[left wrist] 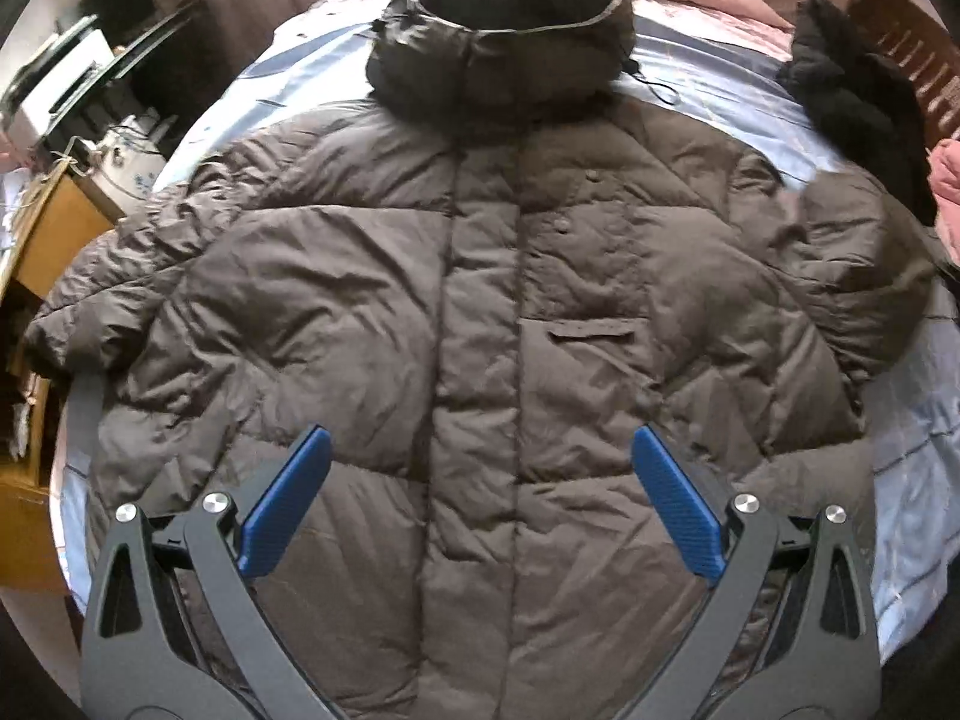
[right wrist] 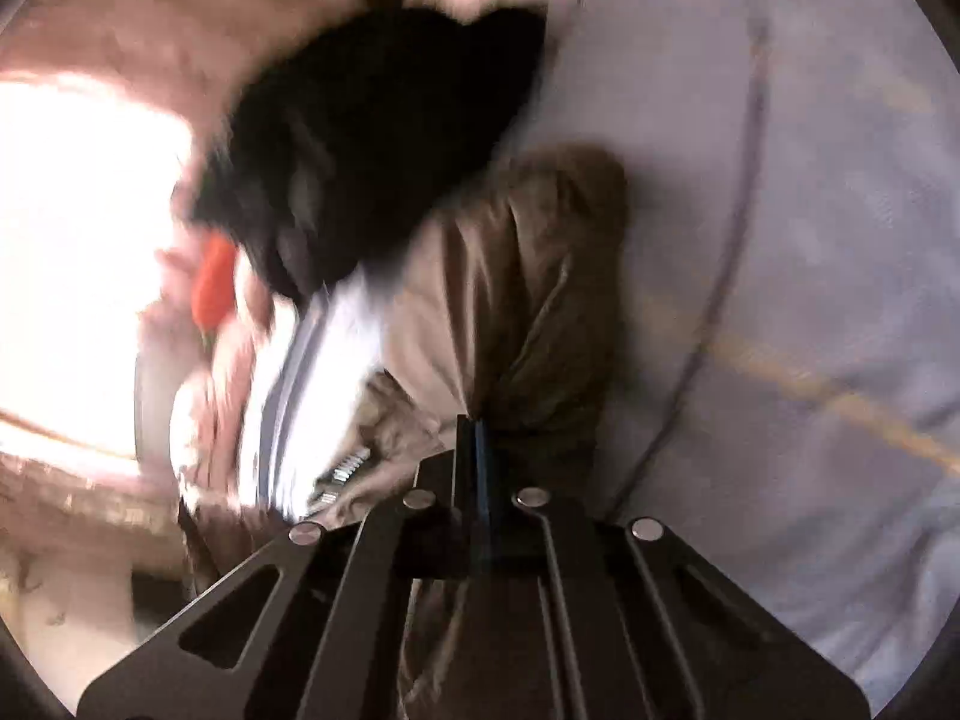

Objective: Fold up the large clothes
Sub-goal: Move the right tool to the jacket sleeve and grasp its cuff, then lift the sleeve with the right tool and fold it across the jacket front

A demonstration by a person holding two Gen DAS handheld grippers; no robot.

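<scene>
My right gripper (right wrist: 477, 429) pinches the coat (left wrist: 480, 330) sleeve (right wrist: 510, 276); left gripper (left wrist: 480, 450) jaws wide. Pull slow & flat, w/ no bunching.

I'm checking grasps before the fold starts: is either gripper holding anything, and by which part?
The right gripper is shut on the brown jacket, pinching bunched fabric that looks like a sleeve. The left gripper is open, holding nothing.

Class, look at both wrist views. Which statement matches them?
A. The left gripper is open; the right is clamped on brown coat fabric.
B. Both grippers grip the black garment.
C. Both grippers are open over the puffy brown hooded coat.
A: the left gripper hangs open above the puffy brown hooded coat, while the right gripper is closed with brown fabric bunched between its fingers.
</scene>
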